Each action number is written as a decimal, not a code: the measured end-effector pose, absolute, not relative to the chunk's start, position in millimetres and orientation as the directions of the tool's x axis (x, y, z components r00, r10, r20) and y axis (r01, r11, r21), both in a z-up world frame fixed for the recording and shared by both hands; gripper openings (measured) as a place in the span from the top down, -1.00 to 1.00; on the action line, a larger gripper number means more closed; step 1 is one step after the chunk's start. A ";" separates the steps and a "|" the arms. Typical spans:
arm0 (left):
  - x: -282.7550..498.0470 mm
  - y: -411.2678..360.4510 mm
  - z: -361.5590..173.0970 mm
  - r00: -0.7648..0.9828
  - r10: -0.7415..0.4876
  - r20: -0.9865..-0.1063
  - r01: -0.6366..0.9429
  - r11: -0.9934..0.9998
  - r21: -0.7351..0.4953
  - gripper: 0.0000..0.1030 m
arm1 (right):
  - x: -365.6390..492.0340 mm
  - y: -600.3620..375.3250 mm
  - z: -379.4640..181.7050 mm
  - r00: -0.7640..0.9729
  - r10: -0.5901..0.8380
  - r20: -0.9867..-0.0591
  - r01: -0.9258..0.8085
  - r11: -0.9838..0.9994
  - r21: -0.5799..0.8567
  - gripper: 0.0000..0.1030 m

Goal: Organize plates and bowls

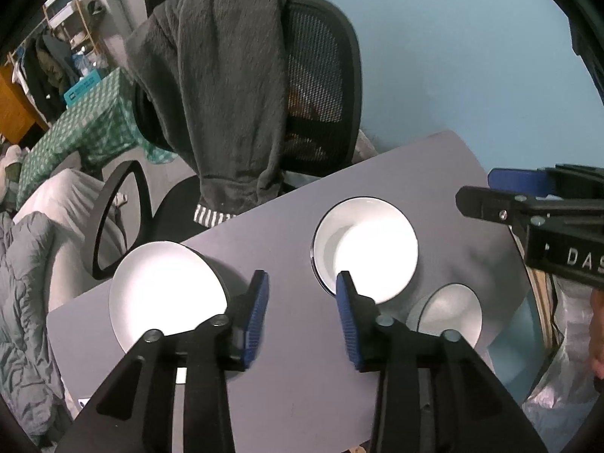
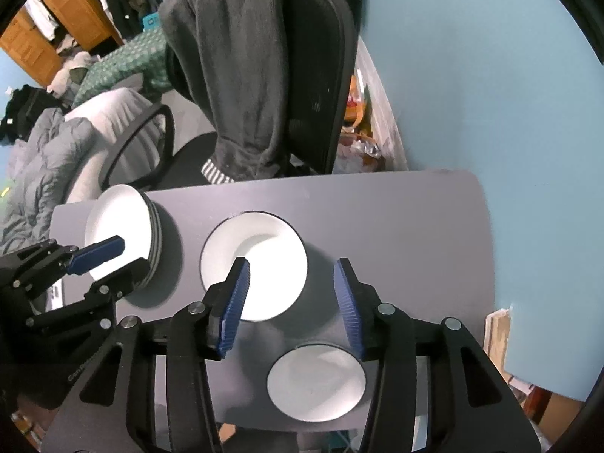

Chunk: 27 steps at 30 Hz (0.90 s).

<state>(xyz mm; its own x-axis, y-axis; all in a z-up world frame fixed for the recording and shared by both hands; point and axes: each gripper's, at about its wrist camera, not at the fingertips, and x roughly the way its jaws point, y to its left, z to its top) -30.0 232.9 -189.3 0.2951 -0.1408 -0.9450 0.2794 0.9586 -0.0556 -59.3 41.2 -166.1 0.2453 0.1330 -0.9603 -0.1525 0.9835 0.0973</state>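
Both claws, left claw (image 1: 302,311) and right claw (image 2: 290,304), are hanging part-open and empty over the worktop (image 2: 396,219), where glazed, breakable, slippery bowls (image 2: 253,264) are sitting, best gripped by the rim.

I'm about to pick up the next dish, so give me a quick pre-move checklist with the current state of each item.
1. Left hand-held gripper empty, jaws apart: ok.
2. Right hand-held gripper empty, jaws apart: ok.
3. Stack of bowls resting fully on the table: cannot tell, it sits at the left edge.
4. Middle bowl unobstructed from above: ok.
5. Near bowl resting fully on the table: cannot tell; it sits close to the front edge.
6. The two hand-held grippers apart from each other: ok.
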 end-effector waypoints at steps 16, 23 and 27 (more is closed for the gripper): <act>-56.6 218.9 -161.8 0.309 -0.204 -0.929 0.337 0.937 -0.094 0.11 | -94.4 26.8 -137.4 0.311 0.125 -0.942 -0.088 0.991 0.102 -0.08; -67.5 206.0 -165.6 0.293 -0.236 -0.927 0.355 0.927 -0.123 0.01 | -110.6 11.7 -139.5 0.315 0.108 -0.943 -0.048 0.994 0.098 -0.12; -72.0 195.3 -171.7 0.268 -0.247 -0.931 0.368 0.920 -0.138 0.01 | -124.8 -6.2 -146.8 0.296 0.097 -0.950 0.005 0.995 0.103 -0.12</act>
